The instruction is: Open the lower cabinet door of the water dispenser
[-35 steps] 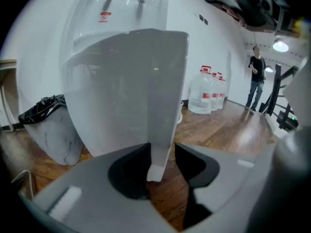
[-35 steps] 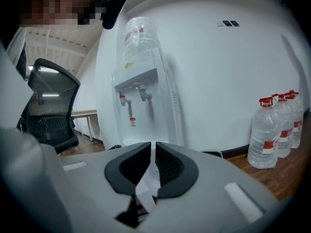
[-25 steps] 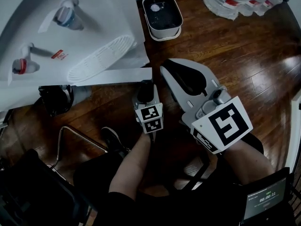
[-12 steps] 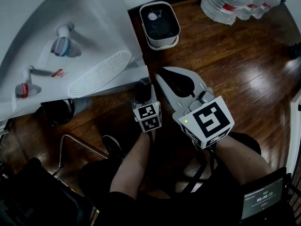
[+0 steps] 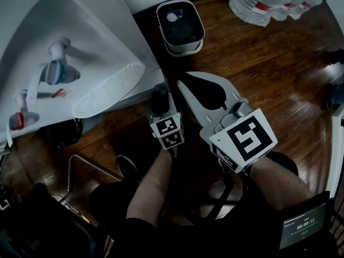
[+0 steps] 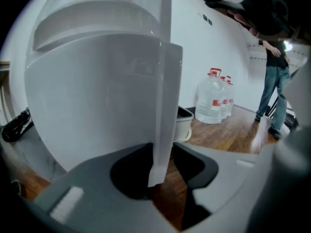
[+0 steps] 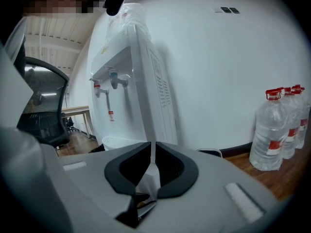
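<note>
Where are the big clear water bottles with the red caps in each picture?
Head view: the big clear plastic water bottles with red caps are in the top right corner.
Left gripper view: the bottles are right of the middle, about halfway down.
Right gripper view: the bottles are at the far right edge.
Shared landmark: the tall white water dispenser is to the left of the bottles in all three views.

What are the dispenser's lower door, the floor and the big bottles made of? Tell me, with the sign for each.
Lower door: likely white plastic, matte, with a thin edge. Floor: dark wood or laminate planks, glossy with reflections. Bottles: clear plastic, with see-through walls.
</note>
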`<action>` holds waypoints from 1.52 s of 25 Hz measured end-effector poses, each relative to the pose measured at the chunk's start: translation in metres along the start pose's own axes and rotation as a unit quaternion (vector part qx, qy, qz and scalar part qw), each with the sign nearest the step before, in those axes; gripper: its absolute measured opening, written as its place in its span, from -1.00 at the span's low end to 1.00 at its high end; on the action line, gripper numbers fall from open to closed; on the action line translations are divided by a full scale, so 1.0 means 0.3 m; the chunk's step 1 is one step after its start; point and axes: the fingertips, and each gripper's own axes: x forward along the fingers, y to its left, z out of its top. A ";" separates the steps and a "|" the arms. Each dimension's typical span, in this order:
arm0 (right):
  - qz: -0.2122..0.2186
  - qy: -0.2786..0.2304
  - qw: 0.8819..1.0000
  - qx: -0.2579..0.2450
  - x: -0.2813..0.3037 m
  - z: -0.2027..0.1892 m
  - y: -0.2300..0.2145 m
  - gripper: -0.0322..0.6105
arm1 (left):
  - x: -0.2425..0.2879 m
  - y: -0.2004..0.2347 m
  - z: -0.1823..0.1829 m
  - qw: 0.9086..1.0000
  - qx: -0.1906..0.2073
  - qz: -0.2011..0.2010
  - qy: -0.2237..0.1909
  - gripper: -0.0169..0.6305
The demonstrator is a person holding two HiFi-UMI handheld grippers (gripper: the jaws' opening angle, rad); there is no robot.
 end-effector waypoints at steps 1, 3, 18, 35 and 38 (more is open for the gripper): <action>0.000 -0.001 1.000 0.002 0.001 -0.001 -0.004 -0.80 | -0.002 0.003 -0.001 1.000 0.001 0.002 -0.003 -0.47; 0.001 -0.001 1.000 0.009 0.008 -0.005 -0.019 -0.80 | 0.005 0.000 -0.002 1.000 0.004 0.003 -0.011 -0.48; 0.006 0.003 1.000 0.026 0.008 -0.007 -0.062 -0.80 | 0.076 -0.061 -0.113 0.999 -0.023 -0.026 0.027 -0.39; -0.002 0.009 0.999 0.036 -0.012 -0.016 -0.090 -0.80 | 0.105 -0.022 0.046 0.999 -0.041 -0.019 0.002 -0.36; -0.006 0.011 0.999 0.034 -0.008 -0.013 -0.079 -0.80 | 0.032 -0.041 0.093 0.999 -0.044 -0.028 -0.008 -0.36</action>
